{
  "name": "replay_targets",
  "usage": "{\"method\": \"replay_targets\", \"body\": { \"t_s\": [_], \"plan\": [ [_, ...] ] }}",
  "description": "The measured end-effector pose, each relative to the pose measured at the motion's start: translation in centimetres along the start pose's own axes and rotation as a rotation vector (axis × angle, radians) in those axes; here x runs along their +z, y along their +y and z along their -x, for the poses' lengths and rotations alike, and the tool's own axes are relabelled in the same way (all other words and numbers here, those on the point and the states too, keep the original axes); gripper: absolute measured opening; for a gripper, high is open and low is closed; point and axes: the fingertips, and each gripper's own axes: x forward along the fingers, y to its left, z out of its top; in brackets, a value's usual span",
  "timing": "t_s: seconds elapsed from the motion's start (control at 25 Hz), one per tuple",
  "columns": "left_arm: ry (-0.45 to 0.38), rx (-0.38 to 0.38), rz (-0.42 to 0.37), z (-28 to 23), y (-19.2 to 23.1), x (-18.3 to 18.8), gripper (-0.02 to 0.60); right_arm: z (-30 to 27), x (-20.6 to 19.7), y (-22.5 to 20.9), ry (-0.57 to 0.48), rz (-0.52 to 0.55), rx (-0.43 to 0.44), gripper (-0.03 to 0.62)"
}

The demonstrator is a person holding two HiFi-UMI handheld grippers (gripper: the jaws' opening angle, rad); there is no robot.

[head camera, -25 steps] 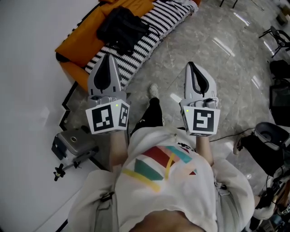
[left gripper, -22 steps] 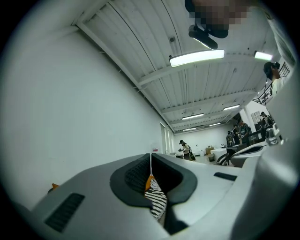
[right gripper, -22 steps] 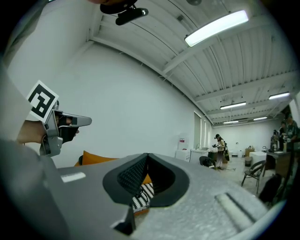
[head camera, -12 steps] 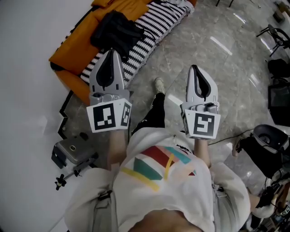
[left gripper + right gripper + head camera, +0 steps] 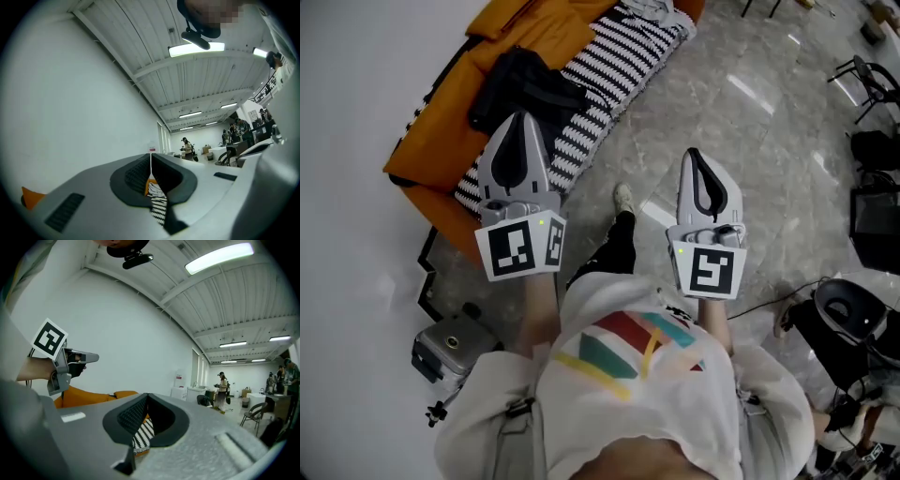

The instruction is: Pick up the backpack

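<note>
Backpack [image 5: 523, 89]: black, lying on sofa [image 5: 431, 141] beside striped blanket [image 5: 619, 56], untouched. Held short of it, left tool [image 5: 522, 122] and right tool [image 5: 692, 157], each with jaws closed on nothing. Reach, grasp and lift outstanding.

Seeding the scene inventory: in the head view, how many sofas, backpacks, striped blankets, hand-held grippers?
orange sofa: 1
black backpack: 1
striped blanket: 1
hand-held gripper: 2, the left hand-held gripper and the right hand-held gripper
Total: 5
</note>
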Motion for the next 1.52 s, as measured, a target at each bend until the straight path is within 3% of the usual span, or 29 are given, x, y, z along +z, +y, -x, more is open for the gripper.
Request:
{"method": "replay_targets", "body": {
  "t_s": [0.2, 0.36, 0.68, 1.0, 1.28, 1.44, 1.52],
  "plan": [
    [0.038, 0.038, 0.023, -7.6, 2.0, -2.6, 0.018, -7.5, -0.7, -1.2, 0.066, 0.009, 0.096, 0.005],
    [0.042, 0.080, 0.033, -12.8, 4.3, -3.6, 0.018, -14.2, 0.1, -2.1, 0.061, 0.012, 0.153, 0.005],
    [0.050, 0.163, 0.035, -19.8, 9.3, -5.6, 0.018, -23.6, 0.6, -2.0, 0.072, 0.078, 0.242, 0.005],
    [0.050, 0.236, 0.029, -20.5, 11.5, -5.8, 0.018, -28.1, 0.4, -0.9, 0.113, 0.051, 0.306, 0.005],
    [0.063, 0.409, -0.006, -17.8, 13.6, -5.1, 0.018, -31.7, 0.6, 2.6, 0.074, 0.041, 0.511, 0.005],
    [0.143, 0.522, -0.136, -15.8, 14.4, -4.9, 0.018, -33.7, 1.3, 5.3, 0.040, 0.034, 0.649, 0.005],
    [0.165, 0.571, -0.150, -15.3, 14.5, -4.9, 0.018, -34.7, 1.6, 6.3, 0.028, 0.044, 0.710, 0.005]
  ]
}}
